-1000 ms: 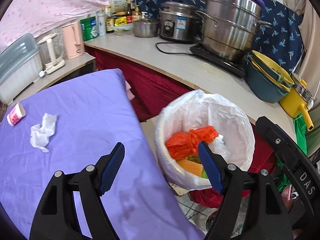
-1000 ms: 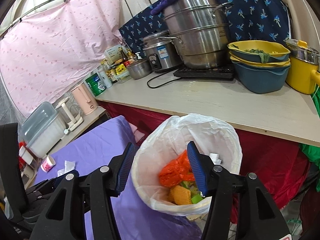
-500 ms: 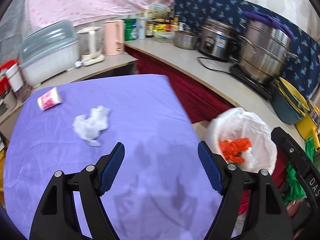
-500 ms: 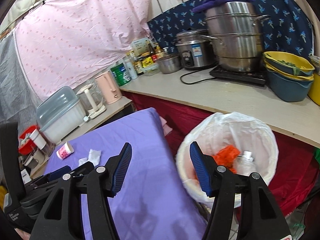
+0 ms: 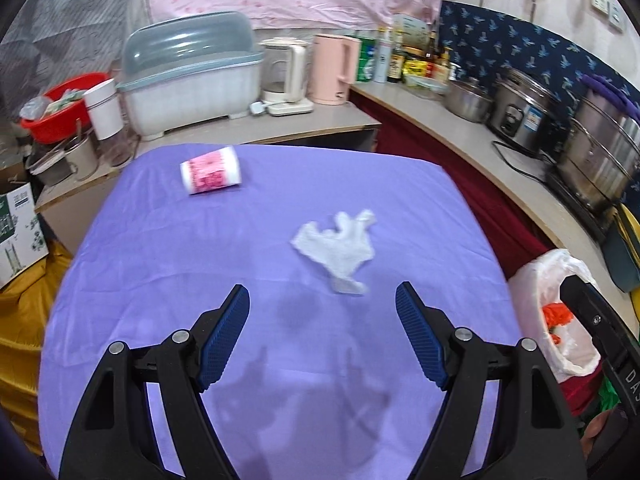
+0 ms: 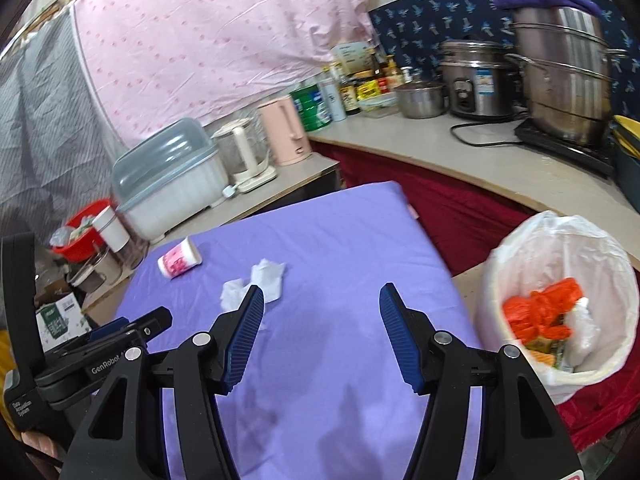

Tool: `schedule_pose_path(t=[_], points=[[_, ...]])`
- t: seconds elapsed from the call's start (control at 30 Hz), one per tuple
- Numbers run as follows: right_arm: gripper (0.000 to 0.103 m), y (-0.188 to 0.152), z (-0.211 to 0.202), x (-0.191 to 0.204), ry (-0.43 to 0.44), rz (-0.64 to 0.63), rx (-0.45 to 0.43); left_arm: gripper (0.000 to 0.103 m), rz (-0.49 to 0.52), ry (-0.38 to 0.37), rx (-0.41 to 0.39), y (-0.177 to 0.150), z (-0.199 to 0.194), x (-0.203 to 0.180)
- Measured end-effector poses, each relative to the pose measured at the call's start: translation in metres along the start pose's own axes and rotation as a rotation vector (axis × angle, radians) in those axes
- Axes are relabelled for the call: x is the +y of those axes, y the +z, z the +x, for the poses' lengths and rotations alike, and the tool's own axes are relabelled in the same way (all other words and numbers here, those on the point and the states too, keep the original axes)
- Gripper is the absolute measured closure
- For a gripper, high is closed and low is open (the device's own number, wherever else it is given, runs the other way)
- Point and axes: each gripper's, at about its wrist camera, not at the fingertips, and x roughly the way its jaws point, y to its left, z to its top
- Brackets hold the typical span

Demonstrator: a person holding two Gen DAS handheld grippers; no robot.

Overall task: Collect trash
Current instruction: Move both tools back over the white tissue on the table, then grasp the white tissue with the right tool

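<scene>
Both the left gripper (image 5: 323,320) and the right gripper (image 6: 321,322) hang wide apart and empty over the purple table (image 5: 160,280). The crumpled tissue (image 5: 338,250) lies at 12 o'clock of the left one, the tipped paper cup (image 5: 211,171) at 11 — 2 pieces left. Risk: jaws pinching tablecloth with the flimsy tissue — or nudging the cup rolling.

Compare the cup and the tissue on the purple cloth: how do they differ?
The cup is a firm pink-printed cylinder lying on its side; the tissue is plain white, crumpled and flat. The cup lies farther from the tongs, the tissue nearer. Both rest loose on the purple cloth, outside the bin.
</scene>
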Motion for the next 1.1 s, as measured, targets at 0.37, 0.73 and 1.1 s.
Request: schedule_pose_path(t=[0.37, 0.73, 1.1], points=[[0.044, -0.016, 0.076, 0.071, 0.056, -0.069, 0.108, 0.031, -0.072, 0.117, 0.016, 0.014, 0.029, 0.098], [0.044, -0.029, 0.164, 0.107, 0.072, -0.102, 0.205, 0.026, -0.108, 0.149, 0.031, 0.042, 0.083, 0.146], [0.079, -0.03, 0.228, 0.099, 0.034, -0.08, 0.26, 0.018, -0.053, 0.125, 0.011, 0.081, 0.152, 0.176]])
